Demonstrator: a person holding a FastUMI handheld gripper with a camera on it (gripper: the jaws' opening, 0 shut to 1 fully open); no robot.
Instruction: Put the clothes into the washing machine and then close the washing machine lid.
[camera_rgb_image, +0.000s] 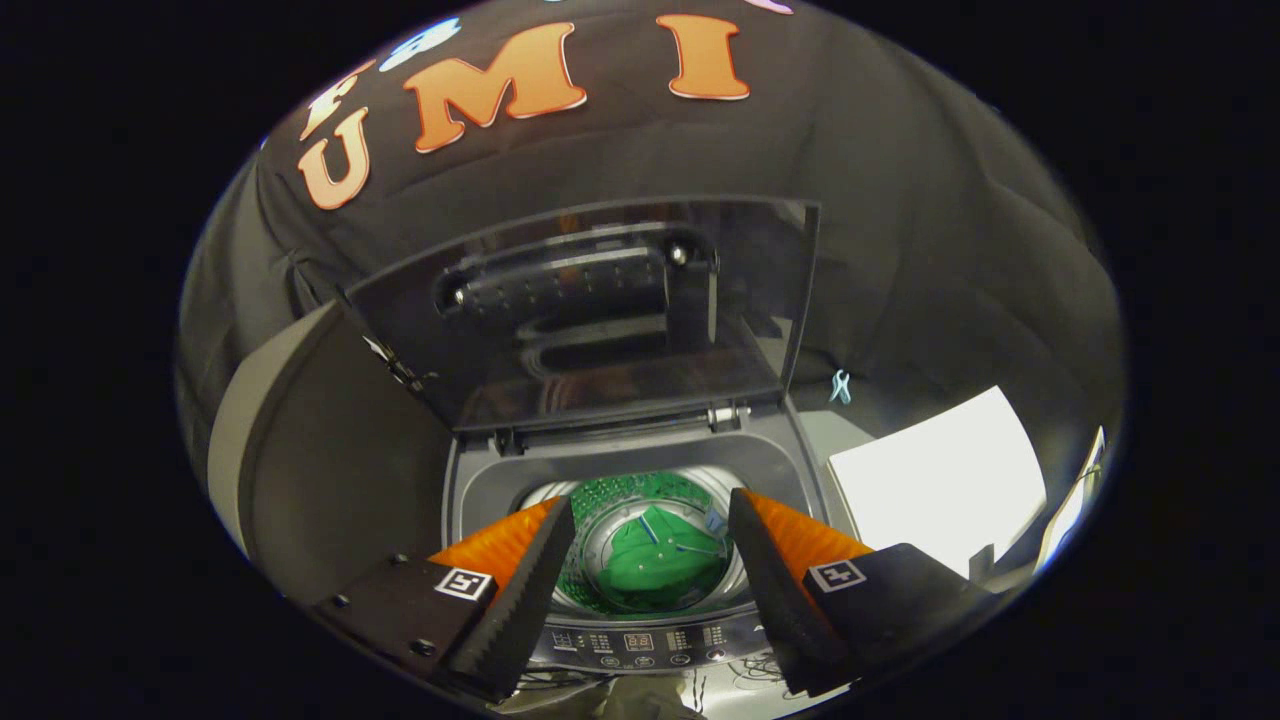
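1. Nearest to the camera is the gripper (640, 560). Its jaws stand wide apart and hold nothing; the space between them is free.

2. Just under the fingertips lies the control panel (640, 642) of the washing machine (480, 480), with small buttons and a display on it. The jaws hang above the front edge of the machine and look down into it.

3. Between the two fingers and beyond them, I see the drum (600, 500) of the machine. At its bottom lies a green piece of clothes (660, 568), crumpled, with a few thin light strips on it. It touches neither finger and is well below them.

4. Behind the drum opening, the dark see-through lid (585, 310) stands raised on its hinges at the back, leaning toward the black cloth wall. It is fully open.

5. To the right of the machine a white sheet (935, 480) lies on a flat surface, and a small pale clip hangs on the cloth near it. I cannot tell if other clothes wait outside the machine.

6. My judgement of the progress: the first part seems done, because the clothes are already inside the drum and the jaws are empty. The second part is left: the lid is not yet closed. The next move probably needs the gripper to go up and back to the top edge of the lid and bring it forward and down over the opening.
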